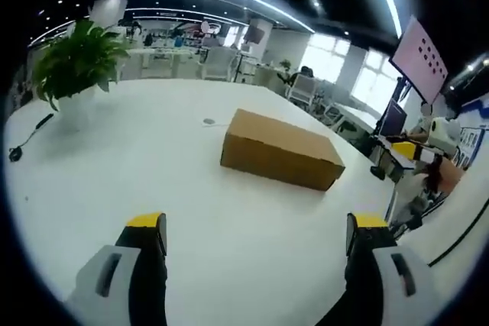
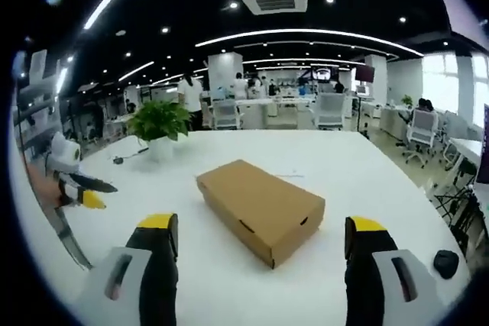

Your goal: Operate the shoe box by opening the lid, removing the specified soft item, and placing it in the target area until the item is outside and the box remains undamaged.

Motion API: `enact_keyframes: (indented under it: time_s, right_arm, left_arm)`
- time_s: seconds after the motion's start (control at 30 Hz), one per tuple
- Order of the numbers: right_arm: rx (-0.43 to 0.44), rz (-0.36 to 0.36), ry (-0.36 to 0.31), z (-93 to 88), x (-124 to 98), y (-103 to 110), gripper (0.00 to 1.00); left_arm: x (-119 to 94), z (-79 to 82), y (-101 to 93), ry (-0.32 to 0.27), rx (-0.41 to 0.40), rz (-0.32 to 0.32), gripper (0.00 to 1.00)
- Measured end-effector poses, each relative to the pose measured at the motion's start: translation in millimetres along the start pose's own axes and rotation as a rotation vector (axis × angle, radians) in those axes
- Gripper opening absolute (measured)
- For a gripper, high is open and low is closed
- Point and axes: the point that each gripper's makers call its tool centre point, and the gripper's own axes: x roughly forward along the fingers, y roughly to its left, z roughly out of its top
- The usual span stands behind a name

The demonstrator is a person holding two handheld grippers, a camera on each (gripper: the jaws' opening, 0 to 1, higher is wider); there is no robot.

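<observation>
**Box shut, both grippers empty**

Your big white counter (image 2: 359, 166) holds the brown shoe box (image 2: 260, 208) in the middle, lid closed. A potted plant (image 2: 159, 124) stands behind it. Your left hand-held gripper (image 1: 256, 238) and right hand-held gripper (image 2: 260, 242) are wide open, holding nothing.

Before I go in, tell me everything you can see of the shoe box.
The shoe box is plain brown cardboard, long and rectangular, unprinted, with its lid closed. In the right gripper view, two small dark slots show in the end facing the camera. It lies flat on the white table, set at an angle, ahead of the jaws in both views. Nothing rests on it and neither gripper touches it. No dents or tears show.
</observation>
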Motion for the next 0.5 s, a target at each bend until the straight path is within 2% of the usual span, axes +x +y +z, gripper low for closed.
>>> enact_keyframes:
  time_s: [0.13,0.23,0.3,0.37,0.4,0.5]
  right_arm:
    - [0.013,0.012,-0.033,7.2,2.3,3.1,0.93]
    - [0.046,0.021,-0.147,30.2,3.6,2.1,0.92]
    - [0.07,0.019,-0.139,32.0,5.9,-0.7,0.94]
    - [0.067,0.014,-0.116,31.0,9.2,-2.9,0.94]
    - [0.058,0.013,-0.118,31.3,8.7,-2.8,0.94]
    - [0.013,0.009,-0.098,31.0,7.9,-1.3,0.94]
  left_arm:
    - [4.7,8.3,-3.3,-0.013,0.023,-0.015,0.99]
    - [7.2,31.2,-8.3,-0.119,0.031,-0.051,0.99]
    - [7.5,42.9,-9.2,-0.157,0.009,-0.066,0.99]
    - [10.3,44.3,3.2,-0.153,0.009,-0.051,0.99]
    - [11.8,45.9,5.0,-0.141,0.005,-0.032,0.99]
    - [12.2,52.5,4.8,-0.152,0.007,-0.027,0.99]
